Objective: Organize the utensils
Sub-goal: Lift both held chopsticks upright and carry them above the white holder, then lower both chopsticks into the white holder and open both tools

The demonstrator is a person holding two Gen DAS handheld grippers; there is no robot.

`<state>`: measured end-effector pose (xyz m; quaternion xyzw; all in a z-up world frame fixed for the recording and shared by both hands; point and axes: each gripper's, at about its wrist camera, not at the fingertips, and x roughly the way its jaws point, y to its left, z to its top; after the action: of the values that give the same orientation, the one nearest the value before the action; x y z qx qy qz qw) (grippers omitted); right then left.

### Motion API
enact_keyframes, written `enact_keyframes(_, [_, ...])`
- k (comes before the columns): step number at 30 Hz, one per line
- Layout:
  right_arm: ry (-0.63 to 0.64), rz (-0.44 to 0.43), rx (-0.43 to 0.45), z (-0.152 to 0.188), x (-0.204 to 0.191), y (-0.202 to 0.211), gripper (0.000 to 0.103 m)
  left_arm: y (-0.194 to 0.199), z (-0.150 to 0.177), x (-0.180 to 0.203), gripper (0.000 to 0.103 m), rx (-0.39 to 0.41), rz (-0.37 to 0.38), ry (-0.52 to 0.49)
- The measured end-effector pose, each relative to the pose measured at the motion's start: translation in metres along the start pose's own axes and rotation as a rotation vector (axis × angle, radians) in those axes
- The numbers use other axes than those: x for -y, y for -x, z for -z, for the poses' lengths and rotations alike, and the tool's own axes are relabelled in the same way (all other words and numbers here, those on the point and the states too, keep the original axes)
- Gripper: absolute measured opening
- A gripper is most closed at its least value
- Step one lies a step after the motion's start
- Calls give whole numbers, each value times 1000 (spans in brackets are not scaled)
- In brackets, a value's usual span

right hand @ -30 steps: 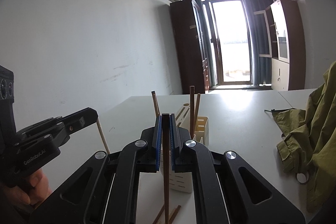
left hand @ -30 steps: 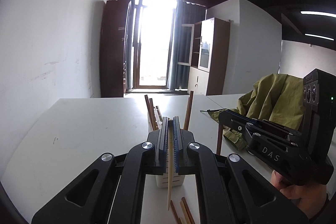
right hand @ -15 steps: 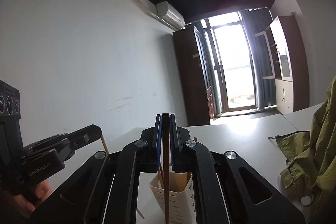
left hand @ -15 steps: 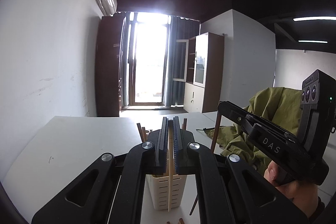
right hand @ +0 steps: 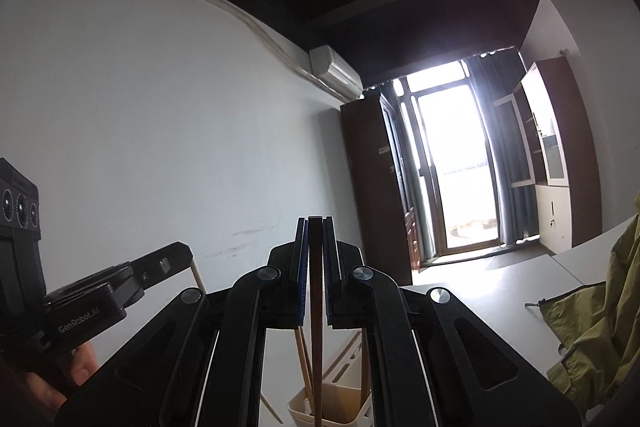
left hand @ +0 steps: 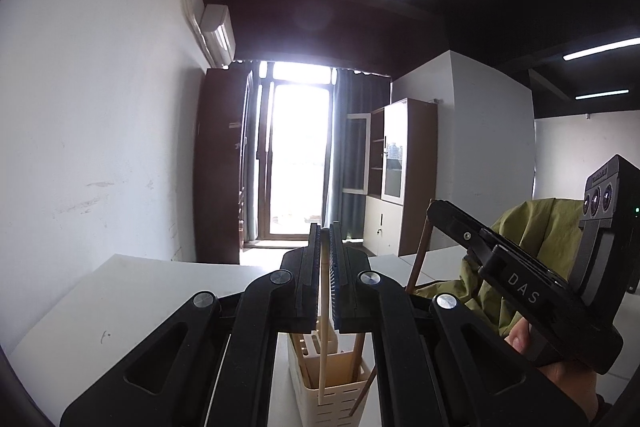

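Observation:
My left gripper (left hand: 325,227) is shut on a pale wooden chopstick (left hand: 322,347) that hangs straight down; its lower end overlaps the near wall of the cream slotted holder (left hand: 340,401). Several chopsticks stand in that holder. To the right, the right gripper (left hand: 433,206) grips a dark brown chopstick (left hand: 418,261) that slants down past the holder's right corner. In the right wrist view, my right gripper (right hand: 315,221) is shut on the dark chopstick (right hand: 316,355), which hangs over the holder (right hand: 348,407). The left gripper (right hand: 188,258) shows at the left with its pale chopstick (right hand: 199,277).
The holder stands on a white table (left hand: 140,307) beside a white wall. An olive green jacket (left hand: 532,239) is heaped on the table to the right. A person's hand (left hand: 560,379) holds the right gripper. Brown cabinets and a bright glass door lie beyond.
Both grippers rose and tipped upward with their chopsticks still held. The table and holder slid to the bottom of both views, and the loose chopsticks on the table dropped out of sight.

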<state>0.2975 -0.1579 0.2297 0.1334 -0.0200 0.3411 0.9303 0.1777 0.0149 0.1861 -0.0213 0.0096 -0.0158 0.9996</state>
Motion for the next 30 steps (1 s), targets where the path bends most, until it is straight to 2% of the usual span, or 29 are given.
enact_keyframes(7, [-13,-32,143,-15,2,19,7,0,-2,-10,4,70,-27,34])
enact_keyframes(11, [6,-27,167,-18,4,21,7,-3,4,-13,4,97,-25,48])
enact_keyframes(15, [21,-27,134,-10,8,6,7,-13,14,-12,4,106,-31,39])
enact_keyframes(22, [42,-8,78,4,14,-11,7,-40,31,-15,4,8,-21,50])
enact_keyframes(30, [63,14,-52,24,13,-30,8,-64,49,-18,4,-100,-42,34])
